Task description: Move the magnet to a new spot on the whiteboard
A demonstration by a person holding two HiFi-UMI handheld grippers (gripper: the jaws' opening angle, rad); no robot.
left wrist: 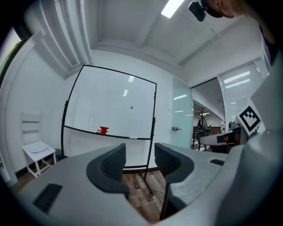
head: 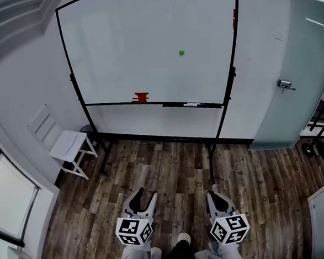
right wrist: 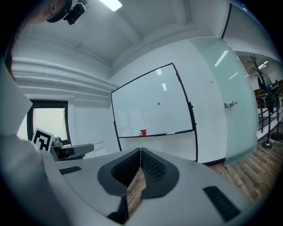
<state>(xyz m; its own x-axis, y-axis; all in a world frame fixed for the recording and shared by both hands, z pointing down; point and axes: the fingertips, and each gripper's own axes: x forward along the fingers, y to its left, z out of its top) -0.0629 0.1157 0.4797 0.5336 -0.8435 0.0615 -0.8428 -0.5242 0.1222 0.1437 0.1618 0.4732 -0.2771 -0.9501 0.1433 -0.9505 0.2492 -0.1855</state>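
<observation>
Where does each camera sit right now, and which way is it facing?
Head view: on the person's head, looking down at the floor and whiteboard; left gripper and right gripper show at bottom.
Left gripper view: on the left gripper, facing the whiteboard; own jaws apart, right gripper at right edge.
Right gripper view: on the right gripper, facing the whiteboard; own jaws together, left gripper at left edge.
Shared: all three show the green magnet on the whiteboard.
</observation>
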